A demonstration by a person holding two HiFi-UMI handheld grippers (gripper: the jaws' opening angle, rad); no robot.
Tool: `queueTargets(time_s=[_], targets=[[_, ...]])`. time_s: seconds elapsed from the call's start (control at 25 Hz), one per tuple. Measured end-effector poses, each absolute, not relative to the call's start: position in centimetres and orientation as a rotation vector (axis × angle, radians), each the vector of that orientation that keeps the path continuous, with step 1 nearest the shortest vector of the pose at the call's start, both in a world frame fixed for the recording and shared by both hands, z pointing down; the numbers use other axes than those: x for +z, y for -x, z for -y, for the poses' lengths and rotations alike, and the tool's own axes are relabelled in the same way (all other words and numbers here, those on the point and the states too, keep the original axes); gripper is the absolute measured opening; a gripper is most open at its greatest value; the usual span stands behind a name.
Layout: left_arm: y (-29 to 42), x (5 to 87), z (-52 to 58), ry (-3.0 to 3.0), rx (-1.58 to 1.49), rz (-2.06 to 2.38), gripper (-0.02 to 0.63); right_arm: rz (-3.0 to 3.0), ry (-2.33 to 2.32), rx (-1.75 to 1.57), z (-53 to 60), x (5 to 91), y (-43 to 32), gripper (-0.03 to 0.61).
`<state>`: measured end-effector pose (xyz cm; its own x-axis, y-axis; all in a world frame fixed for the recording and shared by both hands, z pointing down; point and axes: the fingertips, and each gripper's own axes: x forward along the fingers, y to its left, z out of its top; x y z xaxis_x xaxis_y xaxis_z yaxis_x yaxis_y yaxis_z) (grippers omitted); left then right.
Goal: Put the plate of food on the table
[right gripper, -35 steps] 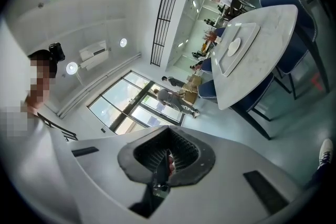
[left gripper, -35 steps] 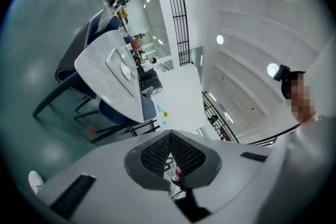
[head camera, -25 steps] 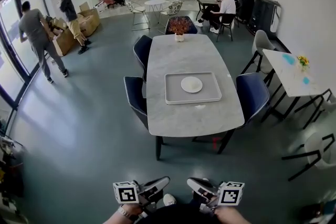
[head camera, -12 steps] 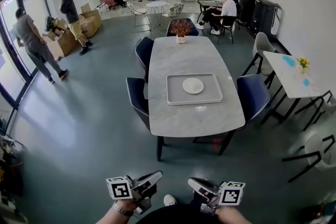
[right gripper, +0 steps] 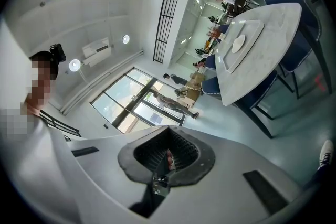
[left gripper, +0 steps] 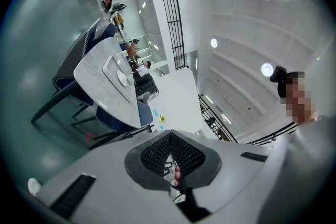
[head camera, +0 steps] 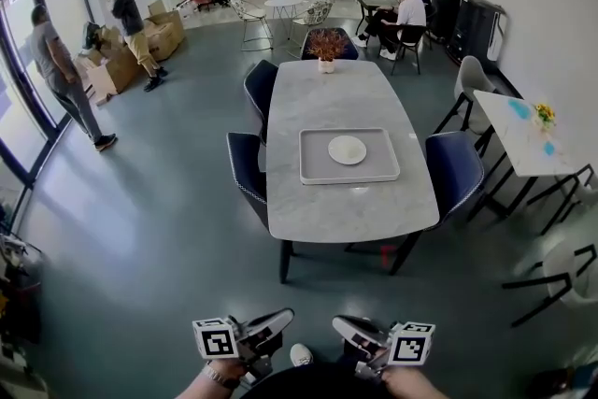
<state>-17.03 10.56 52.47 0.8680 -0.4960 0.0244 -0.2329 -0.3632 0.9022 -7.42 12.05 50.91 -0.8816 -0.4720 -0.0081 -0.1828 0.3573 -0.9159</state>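
A white plate (head camera: 347,149) lies on a grey tray (head camera: 318,169) in the middle of a long marble table (head camera: 350,212), a few steps ahead of me. No food shows on the plate from here. My left gripper (head camera: 283,320) and right gripper (head camera: 344,325) are held low near my body at the bottom of the head view, far from the table. Both are shut with nothing in them. The left gripper view shows the plate (left gripper: 122,78) far off beyond its shut left gripper (left gripper: 170,145). The right gripper view shows the same plate (right gripper: 239,43) beyond the shut right gripper (right gripper: 168,150).
Dark blue chairs (head camera: 245,171) stand at the table's left side and one (head camera: 456,169) at its right. A potted plant (head camera: 325,46) sits at the far end. A white side table (head camera: 528,140) stands at the right wall. People (head camera: 61,70) and cardboard boxes (head camera: 159,37) are at the left.
The table and tray have drifted slightly right and nearer in the head view. The person by the left window has stepped along. My left gripper shifted a little.
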Motion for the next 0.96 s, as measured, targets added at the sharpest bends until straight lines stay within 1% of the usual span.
queueTargets(time_s=[0.96], targets=[[15.3,52.3,-9.5,-1.96,-0.302,0.498,0.008,-2.372,0.652,-1.496,-10.8,51.4,5.7,0.011]])
